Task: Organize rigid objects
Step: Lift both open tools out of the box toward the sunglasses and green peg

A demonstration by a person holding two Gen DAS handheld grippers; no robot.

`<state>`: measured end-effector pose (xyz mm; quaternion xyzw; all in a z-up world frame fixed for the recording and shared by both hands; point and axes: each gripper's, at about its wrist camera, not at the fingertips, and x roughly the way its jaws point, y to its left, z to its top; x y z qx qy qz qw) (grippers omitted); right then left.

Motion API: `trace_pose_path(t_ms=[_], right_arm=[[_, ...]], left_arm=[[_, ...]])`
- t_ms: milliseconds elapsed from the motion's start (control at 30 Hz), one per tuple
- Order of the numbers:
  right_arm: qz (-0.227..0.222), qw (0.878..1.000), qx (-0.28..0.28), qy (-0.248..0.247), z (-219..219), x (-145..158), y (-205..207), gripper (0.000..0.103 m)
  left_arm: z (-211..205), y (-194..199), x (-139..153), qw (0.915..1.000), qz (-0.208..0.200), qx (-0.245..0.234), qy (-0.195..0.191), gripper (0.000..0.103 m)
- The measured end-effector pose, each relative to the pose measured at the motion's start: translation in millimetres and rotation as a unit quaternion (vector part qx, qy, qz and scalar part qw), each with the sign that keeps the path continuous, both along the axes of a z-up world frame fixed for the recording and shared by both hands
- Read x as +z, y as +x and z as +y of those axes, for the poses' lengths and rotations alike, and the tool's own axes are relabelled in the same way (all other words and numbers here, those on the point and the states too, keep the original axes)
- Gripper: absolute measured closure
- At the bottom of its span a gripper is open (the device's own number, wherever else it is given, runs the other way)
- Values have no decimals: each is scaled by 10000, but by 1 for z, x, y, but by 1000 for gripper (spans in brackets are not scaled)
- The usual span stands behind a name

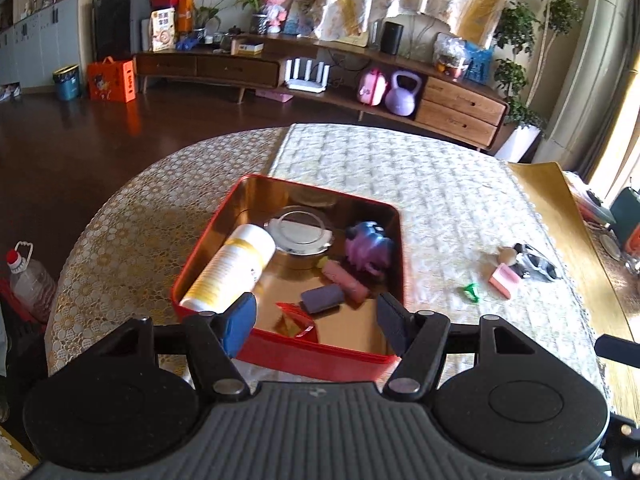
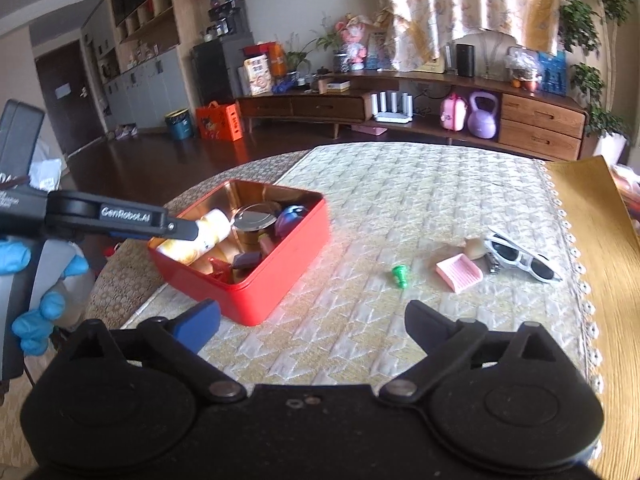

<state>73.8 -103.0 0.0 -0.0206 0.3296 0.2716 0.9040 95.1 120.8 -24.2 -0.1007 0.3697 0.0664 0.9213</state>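
Left wrist: looks down over the red tin (image 1: 280, 344), close above its near rim.
Right wrist: further right, facing the table (image 2: 400, 208).
Shared: tin, table, far sideboard (image 2: 540, 120).

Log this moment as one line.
left gripper: open, empty | right gripper: open, empty | red tin: partly filled | sunglasses: on table

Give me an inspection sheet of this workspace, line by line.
Surface: table under a cream patterned cloth.
Job's things: red tin holds a white bottle, round metal lid, purple toy and small blocks.
Clutter: green piece, pink scoop and white sunglasses lie loose on the cloth.
Grippers: left gripper open over the tin; right gripper open, empty.
Cables: nothing seen.
Surroundings: wooden sideboard, purple kettlebell.
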Motion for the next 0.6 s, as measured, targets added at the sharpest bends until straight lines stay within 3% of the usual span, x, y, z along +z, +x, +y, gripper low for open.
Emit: trace_pose_path(t_ms=[100,300,600], right_arm=[[-52,9998,-191,96,-10,2,-1,0],[-153,9979,-589,225,-34,6,4,0],[-175,9941,-1038,265,-78,2,19,0]], left_arm=[[-13,-2,3,9999,-62,-86,-5,25],[-38,1,6,9996,-191,-200,28,18],[-78,18,0,9981,-176,-597,28,18]])
